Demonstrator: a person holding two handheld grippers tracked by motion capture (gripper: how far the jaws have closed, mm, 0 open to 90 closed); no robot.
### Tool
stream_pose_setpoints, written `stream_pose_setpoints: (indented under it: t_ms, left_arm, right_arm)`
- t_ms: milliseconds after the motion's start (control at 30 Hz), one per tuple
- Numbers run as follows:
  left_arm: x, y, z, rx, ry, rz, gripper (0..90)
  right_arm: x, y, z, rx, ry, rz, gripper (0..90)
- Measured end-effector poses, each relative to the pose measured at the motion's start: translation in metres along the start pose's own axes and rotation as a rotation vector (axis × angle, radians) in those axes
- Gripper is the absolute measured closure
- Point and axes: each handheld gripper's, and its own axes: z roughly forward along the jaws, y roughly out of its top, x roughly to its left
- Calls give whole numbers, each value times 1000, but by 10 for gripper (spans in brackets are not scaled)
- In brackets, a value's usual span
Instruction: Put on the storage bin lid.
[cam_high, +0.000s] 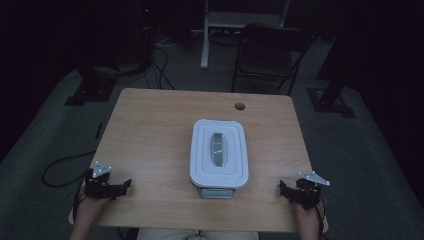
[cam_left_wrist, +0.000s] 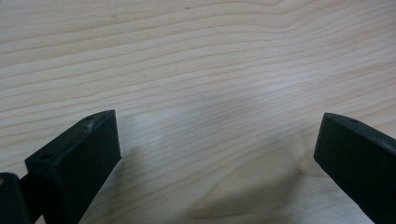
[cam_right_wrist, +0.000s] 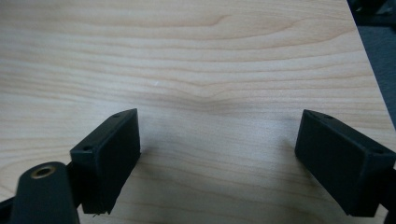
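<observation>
A white lidded plastic box (cam_high: 219, 152) with a grey handle on its lid sits in the middle of the wooden table (cam_high: 150, 130), long side running away from me. My left gripper (cam_high: 112, 187) rests low at the table's front left, well apart from the box. In the left gripper view its jaws stand wide apart over bare wood, the gripper (cam_left_wrist: 217, 154) open and holding nothing. My right gripper (cam_high: 292, 192) lies at the front right corner. Its own view shows that gripper (cam_right_wrist: 217, 158) open too, with bare tabletop between the black fingers (cam_right_wrist: 109, 154).
A small round cable hole (cam_high: 240, 106) sits near the table's far edge. Beyond the table stand a dark chair (cam_high: 267, 55), a white stand post (cam_high: 205, 35) and dark equipment legs. Cables (cam_high: 65, 165) trail on the grey floor at left. The table's right edge (cam_right_wrist: 369, 70) is close to the right gripper.
</observation>
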Motion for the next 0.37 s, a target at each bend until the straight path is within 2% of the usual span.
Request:
stream_pose_setpoints:
  t_ms: [67,167,367]
  left_arm:
    - [-1,0,1,14,0,8,14]
    - [-1,1,1,14,11,-5,14]
    - [-1,1,1,14,11,-6,14]
  right_arm:
    - [0,0,0,1,3,0,130]
    - [0,0,0,2,3,0,129]
    - [0,0,0,2,3,0,129]
